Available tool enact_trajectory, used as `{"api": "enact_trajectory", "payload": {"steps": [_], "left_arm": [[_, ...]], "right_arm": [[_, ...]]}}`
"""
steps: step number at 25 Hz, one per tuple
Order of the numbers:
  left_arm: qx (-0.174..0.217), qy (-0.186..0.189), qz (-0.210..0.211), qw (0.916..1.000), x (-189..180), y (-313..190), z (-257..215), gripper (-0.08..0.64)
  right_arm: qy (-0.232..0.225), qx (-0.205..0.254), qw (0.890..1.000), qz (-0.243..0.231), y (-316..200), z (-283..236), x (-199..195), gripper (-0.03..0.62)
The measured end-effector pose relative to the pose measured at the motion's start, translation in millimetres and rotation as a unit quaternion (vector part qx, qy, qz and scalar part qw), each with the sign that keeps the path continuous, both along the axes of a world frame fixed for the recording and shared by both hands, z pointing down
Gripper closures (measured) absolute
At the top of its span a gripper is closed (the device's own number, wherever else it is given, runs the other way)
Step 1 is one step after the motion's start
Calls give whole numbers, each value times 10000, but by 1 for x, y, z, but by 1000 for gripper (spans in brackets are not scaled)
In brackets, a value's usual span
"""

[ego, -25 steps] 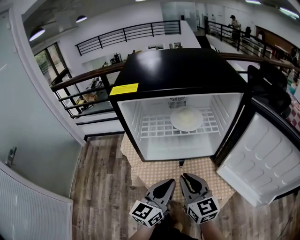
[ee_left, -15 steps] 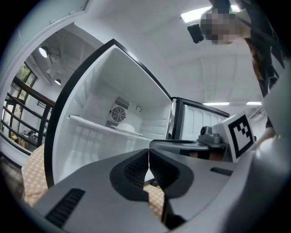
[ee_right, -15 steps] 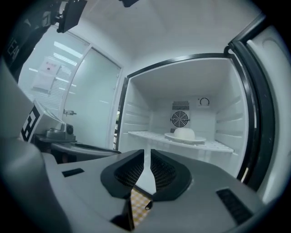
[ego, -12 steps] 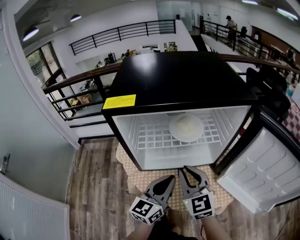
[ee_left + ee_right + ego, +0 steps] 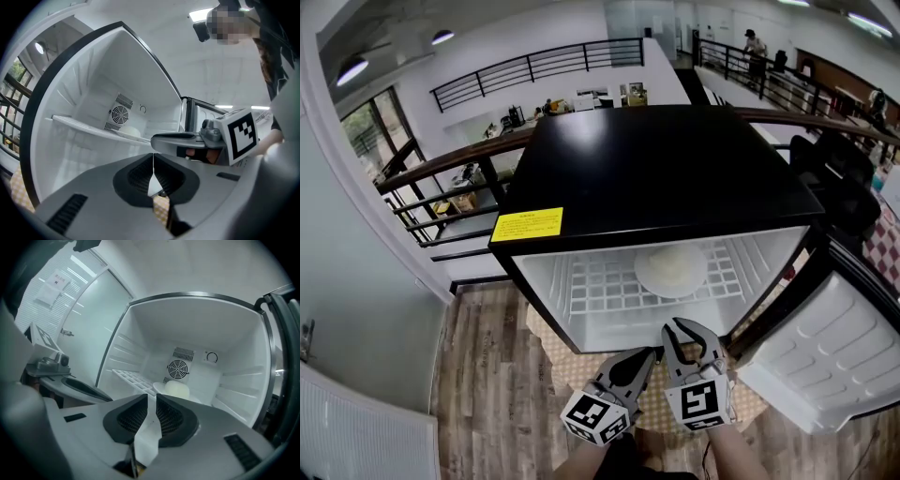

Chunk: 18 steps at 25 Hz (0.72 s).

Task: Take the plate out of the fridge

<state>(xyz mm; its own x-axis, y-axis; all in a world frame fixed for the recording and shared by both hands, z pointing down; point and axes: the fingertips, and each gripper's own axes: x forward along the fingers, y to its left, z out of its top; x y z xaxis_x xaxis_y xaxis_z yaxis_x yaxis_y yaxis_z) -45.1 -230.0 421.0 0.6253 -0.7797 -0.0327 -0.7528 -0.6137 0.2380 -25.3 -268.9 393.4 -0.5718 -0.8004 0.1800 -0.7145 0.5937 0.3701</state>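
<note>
The white plate sat on the wire shelf inside the open black fridge, toward the back right. The left gripper and right gripper hovered side by side just outside the opening, apart from the plate, each with its 2 jaws clenched together on nothing. The door stood swung out at the right.

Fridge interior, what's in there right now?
A white wire shelf holds a white plate with a pale mound on it; a fan grille sits on the back wall. From the head view, the black top covers the shelf's rear.
</note>
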Motion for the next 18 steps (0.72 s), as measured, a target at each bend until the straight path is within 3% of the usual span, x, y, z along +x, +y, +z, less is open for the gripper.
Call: {"api": "enact_trajectory", "payload": {"steps": [12, 18], "left_arm": [[37, -6, 173, 9998, 7, -30, -5, 550], [10, 84, 159, 9998, 6, -38, -5, 550]], "right_arm": [[772, 226, 9967, 129, -40, -1, -6, 549], [1211, 56, 9926, 12, -51, 4, -11, 549]]}}
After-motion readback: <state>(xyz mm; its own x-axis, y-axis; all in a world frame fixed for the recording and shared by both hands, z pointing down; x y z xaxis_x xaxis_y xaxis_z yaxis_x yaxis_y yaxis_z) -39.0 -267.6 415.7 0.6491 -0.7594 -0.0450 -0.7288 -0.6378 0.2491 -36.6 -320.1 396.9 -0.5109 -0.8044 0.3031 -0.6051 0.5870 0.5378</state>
